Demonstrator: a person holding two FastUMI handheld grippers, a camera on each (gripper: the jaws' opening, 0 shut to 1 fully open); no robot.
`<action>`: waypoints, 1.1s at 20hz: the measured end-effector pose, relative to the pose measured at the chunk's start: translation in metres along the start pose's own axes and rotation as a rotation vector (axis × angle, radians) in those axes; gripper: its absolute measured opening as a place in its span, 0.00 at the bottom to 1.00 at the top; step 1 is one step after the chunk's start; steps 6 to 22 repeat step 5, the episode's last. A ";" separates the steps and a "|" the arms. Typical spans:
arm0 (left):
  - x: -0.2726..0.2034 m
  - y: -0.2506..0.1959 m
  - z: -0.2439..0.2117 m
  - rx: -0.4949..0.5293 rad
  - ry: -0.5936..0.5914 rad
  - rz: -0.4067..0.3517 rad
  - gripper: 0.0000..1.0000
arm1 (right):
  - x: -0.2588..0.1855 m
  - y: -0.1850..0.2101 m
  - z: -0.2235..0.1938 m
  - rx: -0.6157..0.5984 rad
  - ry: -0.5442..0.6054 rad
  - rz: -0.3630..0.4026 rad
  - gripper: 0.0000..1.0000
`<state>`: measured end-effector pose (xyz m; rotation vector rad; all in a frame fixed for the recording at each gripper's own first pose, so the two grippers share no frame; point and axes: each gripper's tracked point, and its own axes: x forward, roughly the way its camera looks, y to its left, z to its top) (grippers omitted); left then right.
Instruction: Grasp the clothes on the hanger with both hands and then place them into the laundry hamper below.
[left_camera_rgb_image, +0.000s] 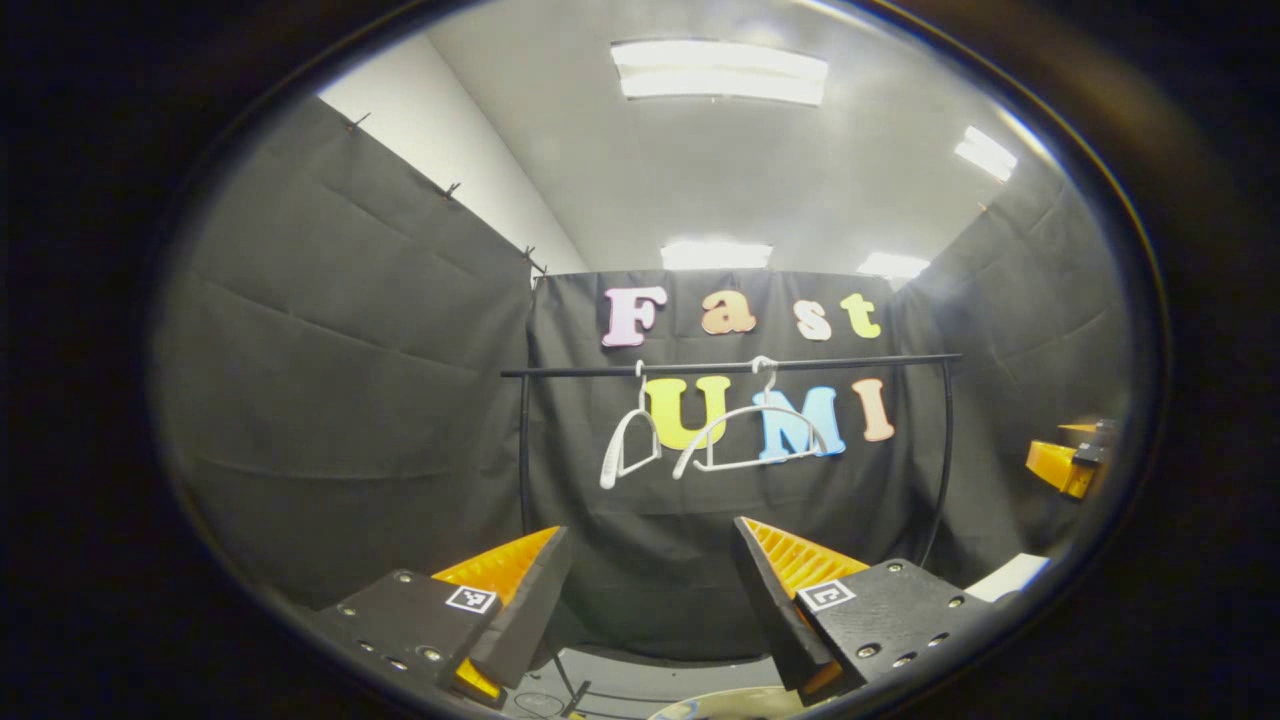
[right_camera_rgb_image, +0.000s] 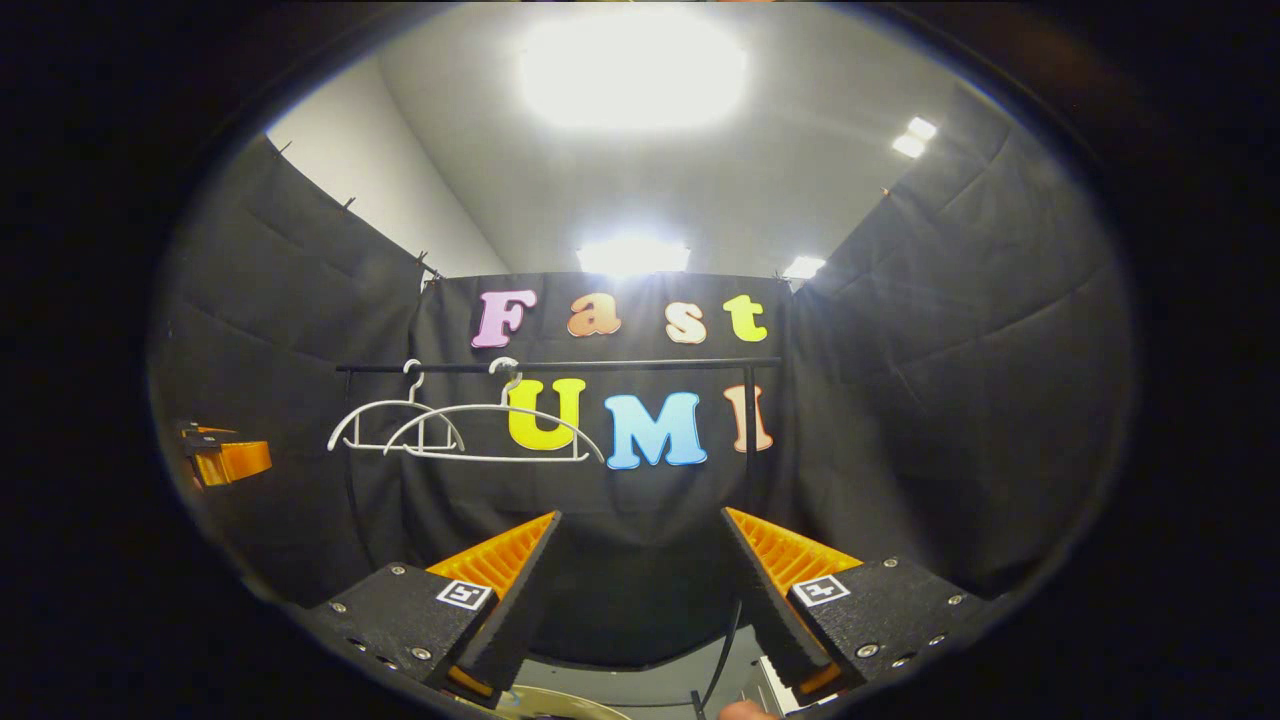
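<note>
Left gripper view: we hold both grippers, left (left_camera_rgb_image: 650, 590) and right (right_camera_rgb_image: 640, 585), fingers apart and empty, since both hangers (left_camera_rgb_image: 750, 435) on the rail (left_camera_rgb_image: 730, 368) are bare.

Black rail (left_camera_rgb_image: 730, 368) across the back wall, on thin black uprights. Two white hangers on it, both bare: one (left_camera_rgb_image: 628, 440) turned nearly edge-on, the other (left_camera_rgb_image: 752, 440) just beside, facing front.
</note>
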<state>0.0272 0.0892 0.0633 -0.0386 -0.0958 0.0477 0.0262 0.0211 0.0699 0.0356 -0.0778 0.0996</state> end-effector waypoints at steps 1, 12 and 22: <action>0.001 0.000 0.000 0.002 -0.002 0.001 0.93 | 0.001 -0.001 0.000 0.000 -0.001 0.000 0.93; 0.001 0.000 0.002 0.006 -0.007 0.008 0.98 | 0.000 -0.001 0.000 0.007 0.002 -0.001 0.93; 0.001 0.000 0.002 0.006 -0.007 0.008 0.98 | 0.000 -0.001 0.000 0.007 0.002 -0.001 0.93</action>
